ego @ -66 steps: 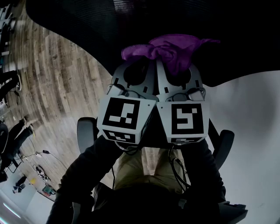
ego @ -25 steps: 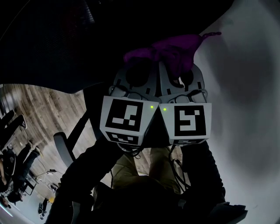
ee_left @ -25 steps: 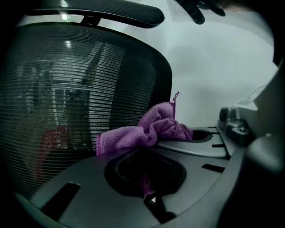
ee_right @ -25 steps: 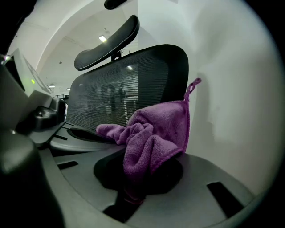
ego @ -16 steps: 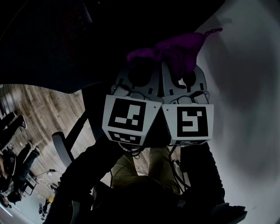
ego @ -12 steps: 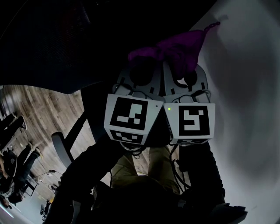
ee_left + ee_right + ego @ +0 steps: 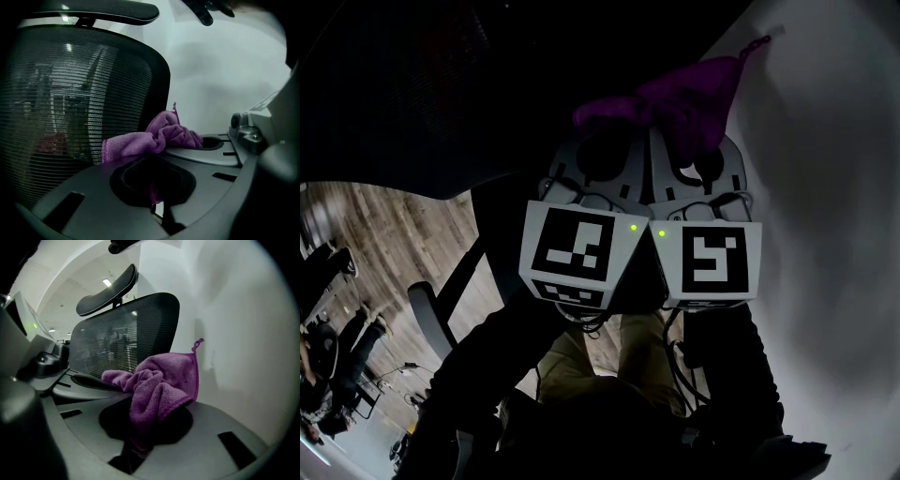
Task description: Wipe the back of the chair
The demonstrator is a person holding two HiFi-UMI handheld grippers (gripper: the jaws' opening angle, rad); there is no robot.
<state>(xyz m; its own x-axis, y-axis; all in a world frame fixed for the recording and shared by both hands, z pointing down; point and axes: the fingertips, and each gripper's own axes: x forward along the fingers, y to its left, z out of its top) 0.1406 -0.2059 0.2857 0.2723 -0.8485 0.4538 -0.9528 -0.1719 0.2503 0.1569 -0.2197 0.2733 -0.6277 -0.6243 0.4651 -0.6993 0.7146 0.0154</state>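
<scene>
- Mesh chair back (image 7: 70, 93) far left; cloth (image 7: 154, 136) end seems against its edge.
- L gripper (image 7: 156, 208): jaws closed on a thin bit of cloth.
- R gripper (image 7: 136, 451): jaws clamp the bulk.
- Risk: drag on mesh could pull L's thin pinch free; wall (image 7: 243, 343) close on R.

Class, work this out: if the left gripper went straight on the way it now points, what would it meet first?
Probably the chair's mesh back, near its right edge, with the purple cloth that the left gripper carries touching first. Depth is unclear.
</scene>
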